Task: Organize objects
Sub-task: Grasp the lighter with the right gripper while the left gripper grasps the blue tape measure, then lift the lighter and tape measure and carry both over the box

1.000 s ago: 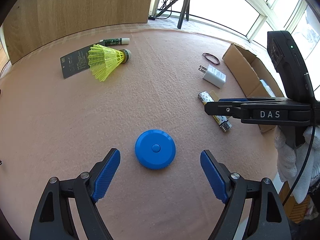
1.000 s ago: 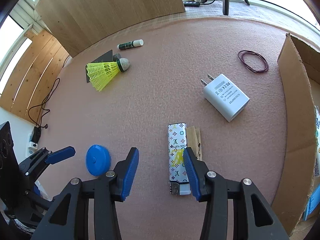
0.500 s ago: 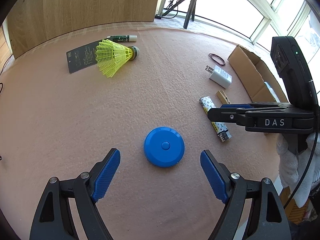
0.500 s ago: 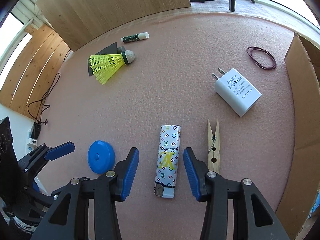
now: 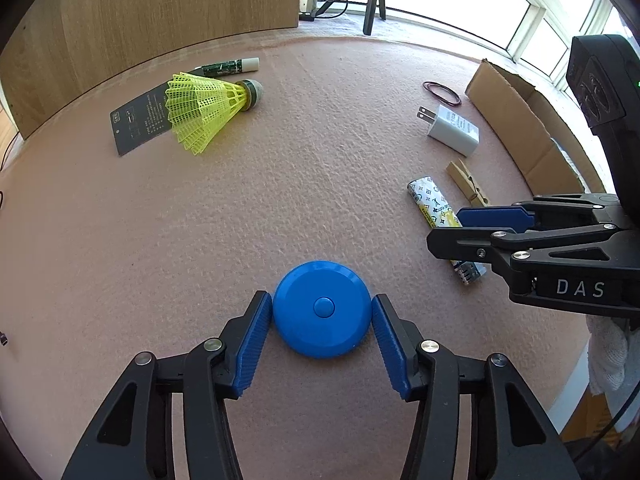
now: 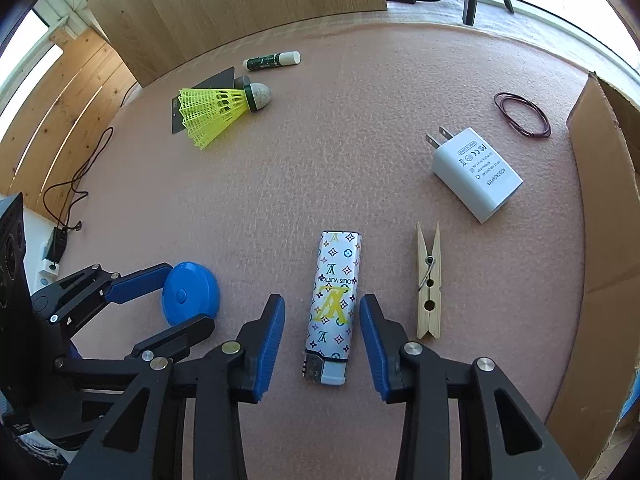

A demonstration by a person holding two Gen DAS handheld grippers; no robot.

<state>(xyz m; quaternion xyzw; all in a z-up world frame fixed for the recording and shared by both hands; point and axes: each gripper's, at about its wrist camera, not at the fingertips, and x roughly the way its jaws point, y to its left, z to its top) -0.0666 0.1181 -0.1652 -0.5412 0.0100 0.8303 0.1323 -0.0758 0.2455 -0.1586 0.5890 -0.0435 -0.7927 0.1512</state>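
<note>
A blue round disc (image 5: 322, 315) lies on the pink felt table. My left gripper (image 5: 322, 312) has closed on it, both blue pads touching its sides; it also shows in the right wrist view (image 6: 191, 298). My right gripper (image 6: 322, 316) is open, its pads either side of a patterned lighter (image 6: 335, 304) with small gaps. The lighter also shows in the left wrist view (image 5: 434, 204), partly hidden by my right gripper (image 5: 496, 224).
A wooden clothespin (image 6: 428, 280), white charger (image 6: 476, 174) and rubber band (image 6: 521, 114) lie right. A cardboard box (image 6: 604, 184) stands at the right edge. A yellow shuttlecock (image 6: 218, 110), dark card (image 5: 138, 126) and green tube (image 6: 272, 60) lie far left.
My left gripper moved forward and closed its pads onto the blue disc. My right gripper advanced so the lighter sits between its open pads.
</note>
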